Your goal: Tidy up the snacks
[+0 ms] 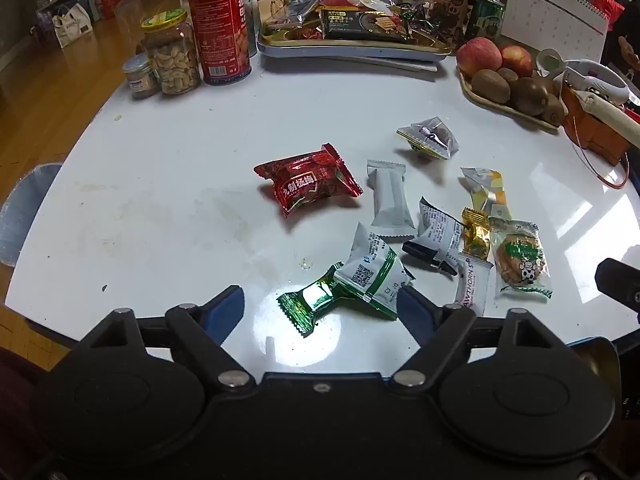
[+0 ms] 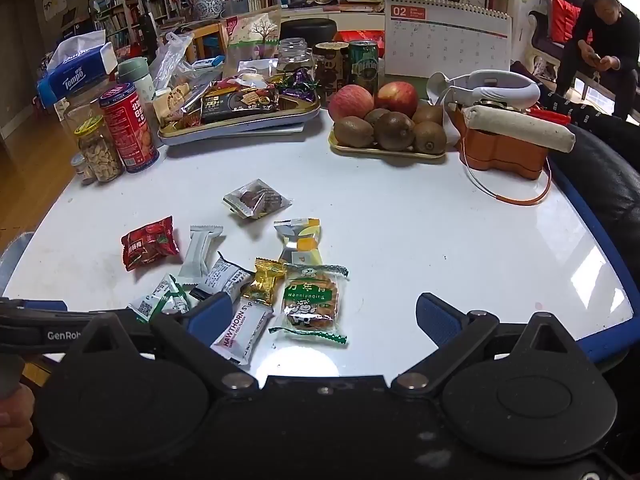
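I had both tongs tipped down over the glossy white table [image 1: 168, 160] with nothing between their pads. My left gripper [image 1: 320, 308] stood spread wide; the shiny green foil sweet [image 1: 308, 304] lay just ahead of its gap, overlapped by a white-and-green printed sachet [image 1: 372, 276] whose corner reached the right blue pad. Further ahead of it lay the crinkled red foil packet [image 1: 310, 182], with a plain grey-white bar wrapper [image 1: 390, 204] to that packet's right.

My right gripper [image 2: 320, 316] was equally wide apart. Just ahead of its left pad sat the white hawthorn strip wrapper [image 2: 240, 336], and next to that, inside the span of the fingers, the clear packet holding a brown biscuit with green lettering [image 2: 314, 304]. A small gold foil candy [image 2: 264, 284] touched both. Beyond them lay a yellow-and-white pouch [image 2: 300, 240] and a clear sachet of dark pieces [image 2: 256, 200].

Well past the loose snacks, the metal tray piled with wrapped sweets [image 2: 240, 124] stood at the far side, and ahead to the right a flat tray of apples and kiwis [image 2: 388, 152].
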`<state>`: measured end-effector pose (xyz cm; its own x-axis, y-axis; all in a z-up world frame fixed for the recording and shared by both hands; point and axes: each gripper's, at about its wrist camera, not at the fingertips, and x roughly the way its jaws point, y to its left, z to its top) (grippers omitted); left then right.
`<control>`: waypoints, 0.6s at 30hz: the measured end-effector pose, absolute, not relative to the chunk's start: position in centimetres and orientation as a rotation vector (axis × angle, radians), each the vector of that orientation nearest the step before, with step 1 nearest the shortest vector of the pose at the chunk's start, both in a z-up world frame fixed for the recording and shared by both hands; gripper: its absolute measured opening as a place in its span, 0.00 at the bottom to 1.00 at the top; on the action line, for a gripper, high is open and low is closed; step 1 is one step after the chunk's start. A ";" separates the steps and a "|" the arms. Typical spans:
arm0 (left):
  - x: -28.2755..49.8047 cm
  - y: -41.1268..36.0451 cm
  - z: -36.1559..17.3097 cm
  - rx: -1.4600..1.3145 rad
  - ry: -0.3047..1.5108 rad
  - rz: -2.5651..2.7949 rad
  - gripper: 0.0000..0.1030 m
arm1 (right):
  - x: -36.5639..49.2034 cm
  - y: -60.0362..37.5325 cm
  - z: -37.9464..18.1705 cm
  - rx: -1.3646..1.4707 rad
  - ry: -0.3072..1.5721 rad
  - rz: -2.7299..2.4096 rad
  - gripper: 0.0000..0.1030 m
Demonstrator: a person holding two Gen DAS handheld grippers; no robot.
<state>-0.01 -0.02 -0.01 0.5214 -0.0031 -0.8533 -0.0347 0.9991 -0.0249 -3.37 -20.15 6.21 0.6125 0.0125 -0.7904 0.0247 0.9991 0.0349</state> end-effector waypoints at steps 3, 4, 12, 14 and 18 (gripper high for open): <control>0.0 -0.3 -0.2 -0.037 1.031 0.022 0.68 | -3.3 -20.1 6.1 0.040 0.918 -0.006 1.00; -0.3 -0.2 -0.2 -0.067 1.033 0.002 0.61 | -3.2 -20.1 6.1 0.038 0.919 -0.006 1.00; 0.1 0.0 -0.7 -0.114 1.104 -0.005 0.66 | -3.5 -20.2 6.4 0.047 0.906 -0.005 1.00; 0.1 0.1 -0.7 -0.127 1.101 -0.005 0.67 | -3.3 -20.1 6.3 0.048 0.906 -0.006 1.00; 0.2 0.1 -0.9 -0.132 1.113 -0.006 0.67 | -3.4 -20.2 6.3 0.053 0.905 -0.006 1.00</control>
